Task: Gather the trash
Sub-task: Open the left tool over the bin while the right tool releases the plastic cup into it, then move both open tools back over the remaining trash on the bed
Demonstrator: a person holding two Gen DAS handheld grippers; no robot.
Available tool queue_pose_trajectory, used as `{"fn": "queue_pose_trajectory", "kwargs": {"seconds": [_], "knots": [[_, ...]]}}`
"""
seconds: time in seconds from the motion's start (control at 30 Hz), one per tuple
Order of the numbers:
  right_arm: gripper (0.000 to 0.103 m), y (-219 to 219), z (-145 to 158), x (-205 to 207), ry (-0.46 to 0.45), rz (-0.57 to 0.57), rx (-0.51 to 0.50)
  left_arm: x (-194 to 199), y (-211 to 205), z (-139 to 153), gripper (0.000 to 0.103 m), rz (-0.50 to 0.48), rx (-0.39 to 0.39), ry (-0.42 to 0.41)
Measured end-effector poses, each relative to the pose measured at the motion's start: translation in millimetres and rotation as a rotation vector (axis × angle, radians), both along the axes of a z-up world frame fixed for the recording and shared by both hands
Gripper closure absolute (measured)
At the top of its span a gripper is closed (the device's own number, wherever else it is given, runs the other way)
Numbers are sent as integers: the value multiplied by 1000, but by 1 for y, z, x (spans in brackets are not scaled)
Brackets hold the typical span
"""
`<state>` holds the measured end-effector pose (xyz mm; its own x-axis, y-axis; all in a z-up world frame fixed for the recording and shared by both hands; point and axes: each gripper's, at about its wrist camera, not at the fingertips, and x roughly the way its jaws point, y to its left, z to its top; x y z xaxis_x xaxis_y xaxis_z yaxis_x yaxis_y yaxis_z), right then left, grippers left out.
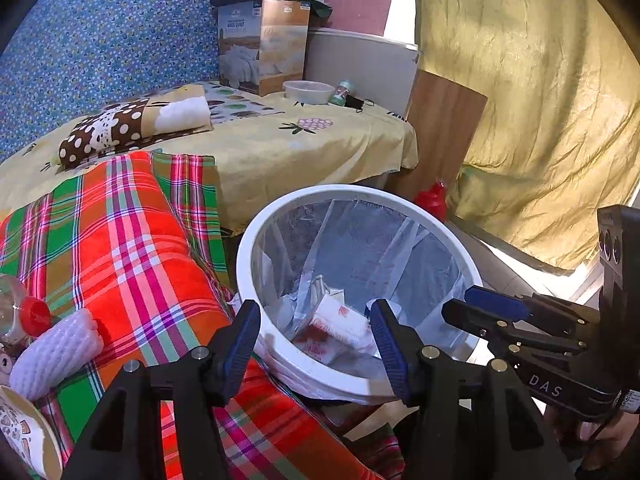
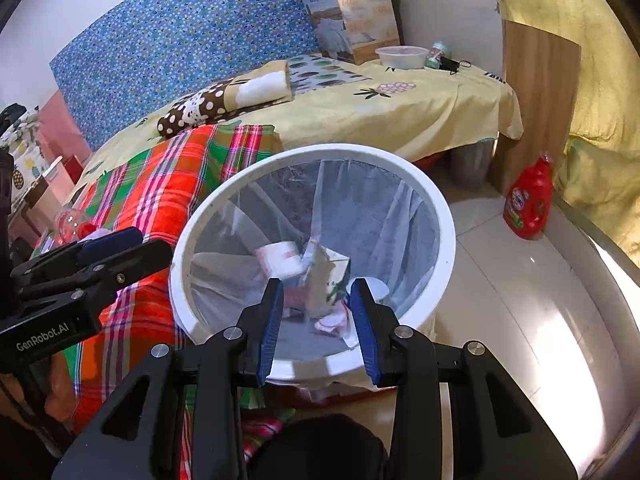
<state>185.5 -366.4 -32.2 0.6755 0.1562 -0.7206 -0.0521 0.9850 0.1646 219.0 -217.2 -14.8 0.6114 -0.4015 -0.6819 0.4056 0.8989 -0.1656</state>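
Left gripper: nearest to me in the left wrist view, its blue pads spread wide with nothing between them, hovering over the near-left rim of the bin.
Right gripper: I see it parted about halfway and holding nothing, poised above the near rim of the bin; in the left wrist view it comes in from the right side, over the bin's right edge.
White bin: round, lined with a clear bag, standing on the floor just beside the bed, with the bed to its left.
Trash in the bin: I can make out a white and red paper cup lying on its side, a crumpled carton next to it, and smaller scraps near the bottom.
Plaid blanket: red, green and orange, draped over the near edge of the bed, touching the bin's left side.
Loose items on the blanket: a white foam sleeve, a clear bottle with a red cap and a patterned paper cup, all at my near left.
Bed: yellow sheet, with a folded polka-dot cloth in the middle; at the far end are a quilt box and a plastic bowl.
Red detergent bottle: upright on the floor, far right of the bin, well apart from it.
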Motion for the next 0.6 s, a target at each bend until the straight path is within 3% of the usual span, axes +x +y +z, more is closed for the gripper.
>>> {"fn": "queue_pose_trajectory", "kwargs": {"seconds": [0.6], "knots": [[66,31,24,-28,-129,82,50,-48,49,24,46,83,-50,-43]]}}
